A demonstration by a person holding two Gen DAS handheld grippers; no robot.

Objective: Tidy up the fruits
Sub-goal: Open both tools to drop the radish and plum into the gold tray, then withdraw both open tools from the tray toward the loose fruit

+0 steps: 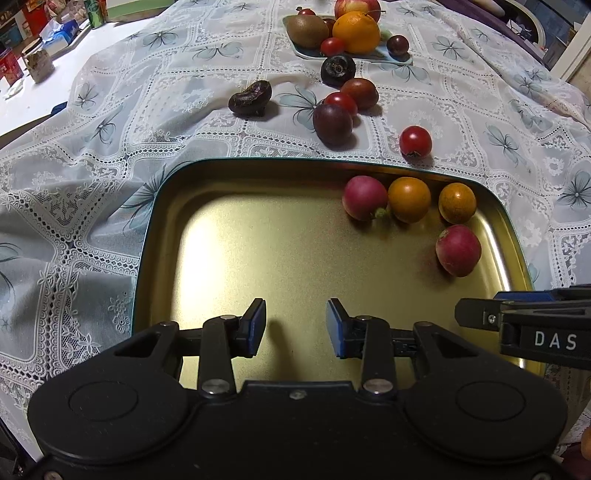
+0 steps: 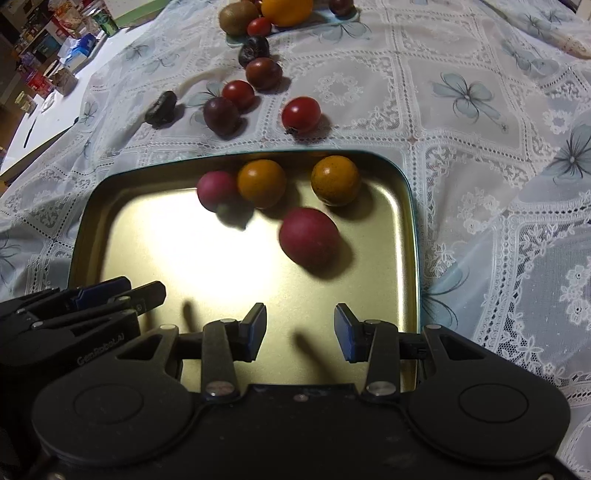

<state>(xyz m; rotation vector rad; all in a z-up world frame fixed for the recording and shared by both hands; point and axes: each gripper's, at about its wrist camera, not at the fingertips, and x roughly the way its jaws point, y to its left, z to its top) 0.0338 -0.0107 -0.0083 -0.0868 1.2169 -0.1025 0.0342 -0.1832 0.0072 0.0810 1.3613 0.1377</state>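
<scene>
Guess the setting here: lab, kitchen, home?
Most likely a home, probably a dining table: a lace floral tablecloth covers it, fruit sits on a small plate and in a gold metal tray, and household boxes and cans clutter the far surface.

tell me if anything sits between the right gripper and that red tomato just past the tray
Yes. The right gripper hangs open over the tray, and a pink fruit and an orange one lie in the tray along that line. The red tomato sits on the cloth just beyond the tray's far rim.
</scene>
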